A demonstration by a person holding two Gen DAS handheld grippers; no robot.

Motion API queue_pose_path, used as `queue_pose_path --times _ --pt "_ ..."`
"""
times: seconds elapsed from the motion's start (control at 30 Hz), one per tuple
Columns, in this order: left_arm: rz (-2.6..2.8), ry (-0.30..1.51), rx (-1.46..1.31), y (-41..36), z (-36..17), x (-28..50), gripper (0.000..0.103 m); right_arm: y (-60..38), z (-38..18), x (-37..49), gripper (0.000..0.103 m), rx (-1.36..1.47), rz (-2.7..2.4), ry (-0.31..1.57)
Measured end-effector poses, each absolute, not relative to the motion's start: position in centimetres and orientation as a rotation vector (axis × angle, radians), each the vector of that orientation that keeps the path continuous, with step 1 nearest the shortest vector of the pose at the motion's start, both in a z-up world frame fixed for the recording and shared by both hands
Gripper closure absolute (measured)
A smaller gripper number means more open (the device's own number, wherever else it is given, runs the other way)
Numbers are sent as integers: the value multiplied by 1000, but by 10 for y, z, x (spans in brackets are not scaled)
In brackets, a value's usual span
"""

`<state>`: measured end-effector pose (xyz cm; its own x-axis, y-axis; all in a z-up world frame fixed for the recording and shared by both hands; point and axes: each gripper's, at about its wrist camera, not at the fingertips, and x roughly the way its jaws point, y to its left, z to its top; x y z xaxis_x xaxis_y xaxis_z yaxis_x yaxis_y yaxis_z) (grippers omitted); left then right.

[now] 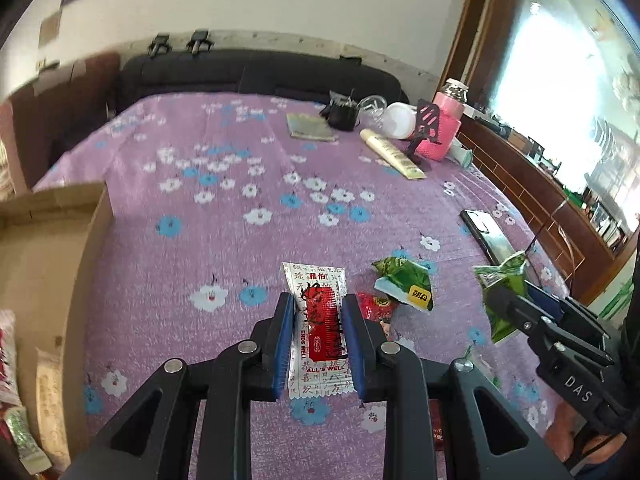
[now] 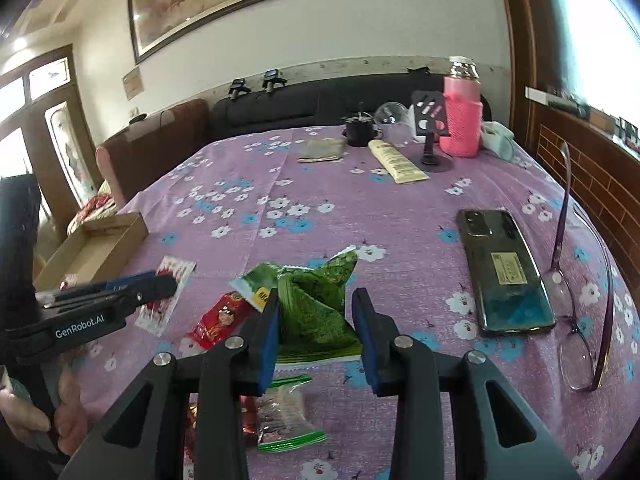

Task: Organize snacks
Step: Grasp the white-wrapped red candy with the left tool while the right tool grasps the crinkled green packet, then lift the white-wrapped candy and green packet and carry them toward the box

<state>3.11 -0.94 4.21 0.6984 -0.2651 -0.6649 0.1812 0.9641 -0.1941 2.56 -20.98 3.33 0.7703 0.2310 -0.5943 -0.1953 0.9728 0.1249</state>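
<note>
Clamping a white-and-red sachet (image 1: 320, 320), the left fingers (image 1: 286, 336) sit close; right fingers (image 2: 270, 332) pinch a green packet (image 2: 316, 308).

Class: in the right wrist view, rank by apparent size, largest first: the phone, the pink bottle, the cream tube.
1. phone, though it lies nearest the camera
2. pink bottle
3. cream tube

A matt purple flower-printed cloth (image 2: 360, 208) covers the counter. The crinkled green foil packet (image 2: 316, 308) shines glossy, the brown cardboard box (image 2: 96, 248) looks dull and rough, and the dark phone (image 2: 504, 272) gleams smooth.
</note>
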Motion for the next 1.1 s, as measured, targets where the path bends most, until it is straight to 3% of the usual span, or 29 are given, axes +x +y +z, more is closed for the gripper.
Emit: queue_pose_path --times 0.47,1.1 --pt "-198 598 69 -34 58 9 78 -206 34 21 70 47 254 636" --pt "-172 565 96 -38 61 3 78 -206 39 18 70 57 260 616"
